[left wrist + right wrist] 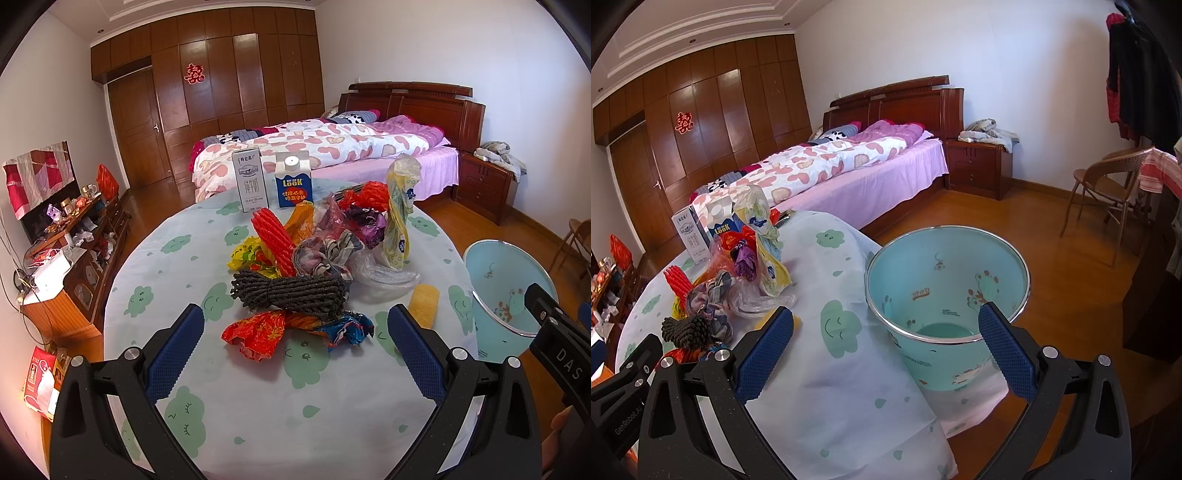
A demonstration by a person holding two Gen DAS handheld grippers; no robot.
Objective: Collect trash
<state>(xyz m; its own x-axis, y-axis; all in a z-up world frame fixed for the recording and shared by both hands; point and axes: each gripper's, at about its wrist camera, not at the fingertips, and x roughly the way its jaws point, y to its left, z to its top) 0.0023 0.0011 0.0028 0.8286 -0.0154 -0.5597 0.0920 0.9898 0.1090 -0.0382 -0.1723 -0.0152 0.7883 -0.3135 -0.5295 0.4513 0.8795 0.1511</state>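
A pile of trash lies on a round table (240, 424): a grey rope bundle (288, 293), a red and blue crumpled wrapper (291, 332), a red ridged piece (273, 240), plastic bags (384, 277) and a yellow sponge (424, 304). A light blue bin (945, 291) stands on the floor to the table's right; it also shows in the left wrist view (506, 288). My left gripper (295, 347) is open and empty, just short of the crumpled wrapper. My right gripper (886, 347) is open and empty, above the table edge beside the bin.
Two cartons, one white (250, 179) and one blue (293, 181), stand at the table's far side. A bed (332, 147) lies behind. A cluttered cabinet (74, 243) is at left. A wicker chair (1108, 188) stands at right.
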